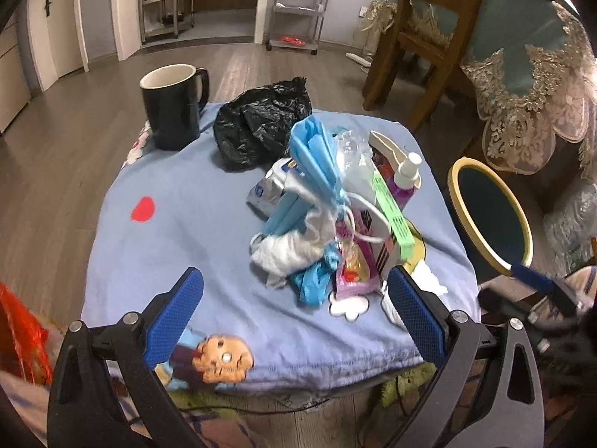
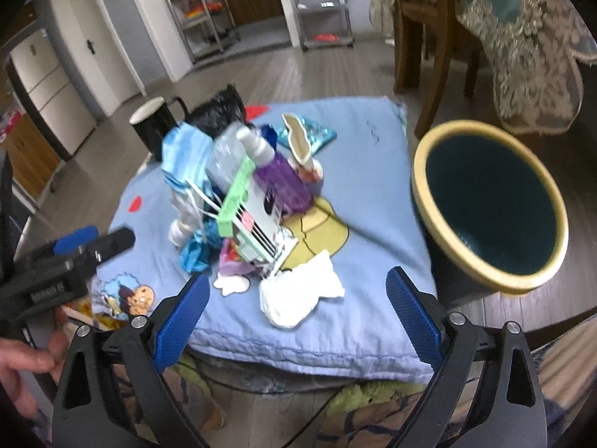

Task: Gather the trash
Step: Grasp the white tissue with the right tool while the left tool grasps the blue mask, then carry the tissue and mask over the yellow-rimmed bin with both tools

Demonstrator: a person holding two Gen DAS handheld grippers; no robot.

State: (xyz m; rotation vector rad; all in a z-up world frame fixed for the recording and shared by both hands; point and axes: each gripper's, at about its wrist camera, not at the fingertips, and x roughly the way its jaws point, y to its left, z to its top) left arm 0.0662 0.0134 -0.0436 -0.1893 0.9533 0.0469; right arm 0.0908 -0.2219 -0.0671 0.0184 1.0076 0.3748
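Observation:
A heap of trash lies on a light blue cloth-covered table (image 1: 194, 201): blue face masks (image 1: 313, 160), a black plastic bag (image 1: 261, 123), a purple spray bottle (image 1: 405, 179), a green-edged carton (image 1: 391, 220), a pink candy wrapper (image 1: 352, 268) and white tissue (image 1: 294, 250). In the right wrist view a crumpled white tissue (image 2: 302, 291) lies nearest. A dark bin with a yellow rim (image 2: 488, 205) stands right of the table; it also shows in the left wrist view (image 1: 488, 216). My left gripper (image 1: 296, 317) is open before the heap. My right gripper (image 2: 296, 313) is open just before the tissue.
A black mug (image 1: 175, 108) stands at the table's far left. A wooden chair (image 1: 425, 37) and a table with a lace cloth (image 1: 530, 74) stand behind right. Metal shelves (image 1: 298, 3) stand by the far wall. An orange bag (image 1: 22, 336) lies lower left.

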